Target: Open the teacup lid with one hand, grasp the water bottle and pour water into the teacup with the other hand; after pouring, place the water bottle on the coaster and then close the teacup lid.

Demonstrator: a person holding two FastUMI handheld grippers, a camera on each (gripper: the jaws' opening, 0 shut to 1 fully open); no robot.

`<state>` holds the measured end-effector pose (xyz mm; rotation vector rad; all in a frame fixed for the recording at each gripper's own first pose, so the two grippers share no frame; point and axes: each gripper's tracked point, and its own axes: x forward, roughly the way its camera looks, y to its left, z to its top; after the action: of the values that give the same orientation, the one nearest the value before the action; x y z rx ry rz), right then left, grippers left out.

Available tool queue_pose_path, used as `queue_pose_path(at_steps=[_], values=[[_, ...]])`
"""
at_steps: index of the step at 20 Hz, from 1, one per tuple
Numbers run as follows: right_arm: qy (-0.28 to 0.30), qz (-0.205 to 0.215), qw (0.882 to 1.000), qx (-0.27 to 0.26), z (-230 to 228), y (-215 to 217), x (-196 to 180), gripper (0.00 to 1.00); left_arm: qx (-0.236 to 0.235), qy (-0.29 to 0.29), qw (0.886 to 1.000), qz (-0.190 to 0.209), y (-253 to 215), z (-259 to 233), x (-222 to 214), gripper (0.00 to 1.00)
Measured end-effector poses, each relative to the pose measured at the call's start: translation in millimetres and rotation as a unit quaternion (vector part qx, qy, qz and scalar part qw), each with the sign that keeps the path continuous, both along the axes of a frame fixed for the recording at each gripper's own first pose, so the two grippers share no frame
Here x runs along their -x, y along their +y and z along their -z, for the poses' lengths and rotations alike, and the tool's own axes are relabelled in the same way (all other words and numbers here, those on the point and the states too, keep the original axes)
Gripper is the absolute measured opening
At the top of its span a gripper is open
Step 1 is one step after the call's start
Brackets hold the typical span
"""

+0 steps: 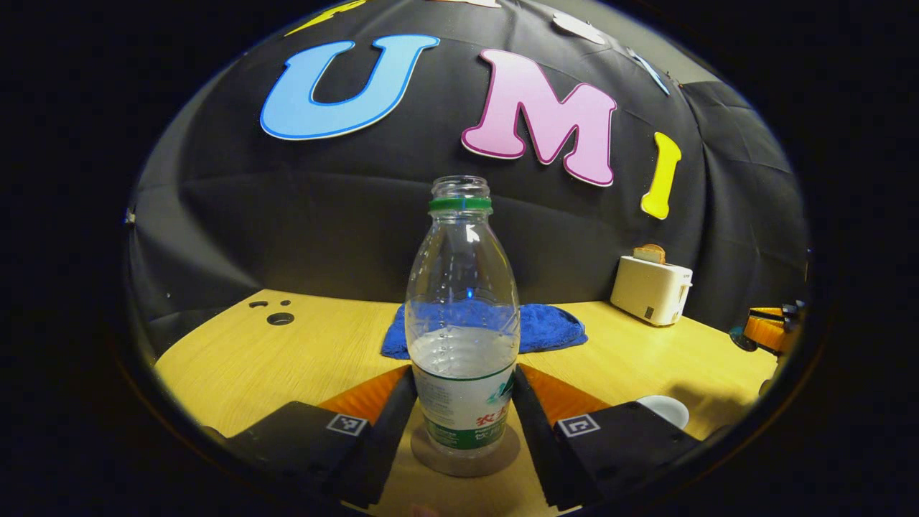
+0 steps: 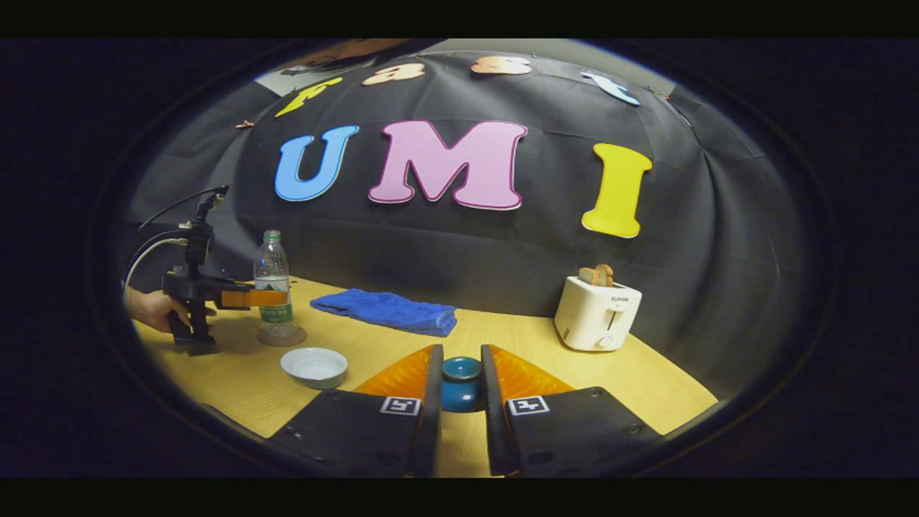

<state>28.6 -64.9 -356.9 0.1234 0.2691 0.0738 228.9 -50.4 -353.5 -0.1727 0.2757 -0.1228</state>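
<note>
While the left gripper (image 1: 463, 424) stood with its two fingers flanking the water bottle (image 1: 463, 323), the jaws sat at the label on either side; whether they pressed on the plastic or merely bracketed it could not be told. In the left gripper view the bottle rose upright between them, clear and ribbed, uncapped, with a green ring under its open neck and water filling roughly its lower half. It stood on a thin round coaster (image 1: 465, 459), a flat disc on the pale wood-grain table (image 1: 287, 359). Just behind the bottle lay a rumpled blue towel (image 1: 553, 327) of soft terry. Off to that gripper's right sat the rim of a white saucer-shaped lid (image 1: 664, 409), and farther back a boxy cream toaster (image 1: 652, 289) with bread in its slot.

In the right gripper view the right gripper (image 2: 461, 391) held its fingers narrowly apart on either side of a small round teacup (image 2: 461, 384), glossy and blue, its mouth uncovered; contact could not be judged. To its left the shallow white lid lay upturned on the wood, well apart from the cup, and beyond it a hand (image 2: 151, 309) held the other gripper at the bottle.
</note>
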Motion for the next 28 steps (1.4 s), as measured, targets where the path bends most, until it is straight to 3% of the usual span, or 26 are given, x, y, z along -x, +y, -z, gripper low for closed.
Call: queue_pose_path(at_steps=[3,5,10,11,12,19,28], values=[[0.0,-0.005,1.0,-0.007,-1,9,-2,0.3,0.012,0.008,1.0,0.005,-3,2,7,0.94],[0.001,-0.007,1.0,-0.015,-4,17,-4,0.3,0.01,0.008,1.0,0.005,-2,7,11,0.96],[-0.003,-0.026,0.999,-0.044,-10,55,-12,0.29,0.009,0.013,1.0,0.013,-6,10,29,0.95],[-0.004,-0.032,0.998,-0.048,-11,65,-14,0.34,0.01,0.015,1.0,0.014,-7,10,34,0.96],[-0.005,-0.039,0.998,-0.054,-13,77,-16,0.3,0.009,0.017,1.0,0.015,-7,10,40,0.95],[0.013,-0.071,0.993,-0.09,0,141,-29,0.3,-0.014,0.02,1.0,0.014,-10,1,98,0.96],[0.055,-0.089,0.991,-0.082,30,169,-31,0.3,-0.029,0.015,0.999,0.012,-3,-18,137,0.95]])
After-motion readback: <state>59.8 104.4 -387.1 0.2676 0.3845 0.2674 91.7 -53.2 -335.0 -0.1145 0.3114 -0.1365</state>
